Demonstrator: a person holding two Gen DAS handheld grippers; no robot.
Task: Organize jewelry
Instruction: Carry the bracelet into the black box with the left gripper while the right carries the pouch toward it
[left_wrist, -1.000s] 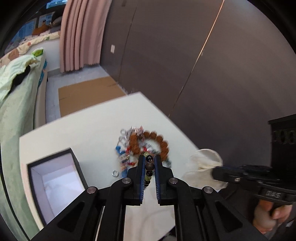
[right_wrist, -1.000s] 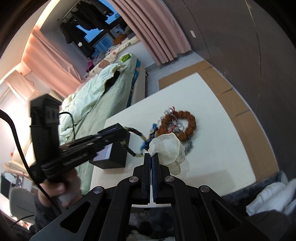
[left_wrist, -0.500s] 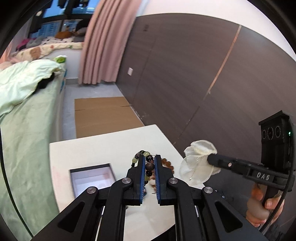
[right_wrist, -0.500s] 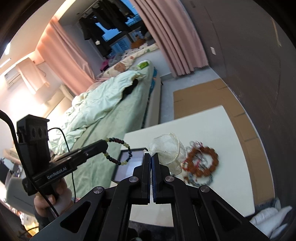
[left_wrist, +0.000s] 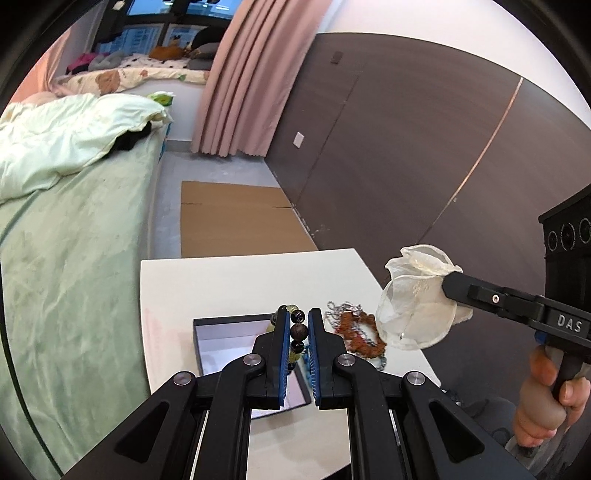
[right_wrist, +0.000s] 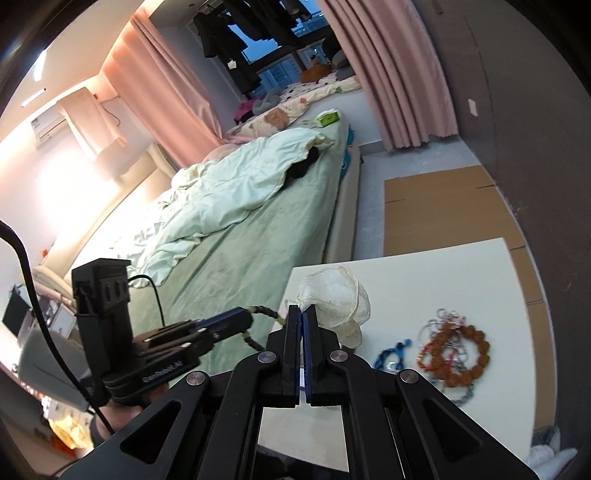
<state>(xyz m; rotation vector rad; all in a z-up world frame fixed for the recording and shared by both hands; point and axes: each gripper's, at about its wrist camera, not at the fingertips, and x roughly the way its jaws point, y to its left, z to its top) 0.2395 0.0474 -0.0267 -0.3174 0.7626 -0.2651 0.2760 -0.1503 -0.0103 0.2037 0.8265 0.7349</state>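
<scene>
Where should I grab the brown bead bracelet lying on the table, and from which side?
Pinch one bead on the outer arc of the brown bead bracelet, the edge farthest from the black box, coming from above with one finger inside the ring. It lies flat on the white table, and chains and a red strand tangle across its box-side edge, so expect some to lift along.
</scene>
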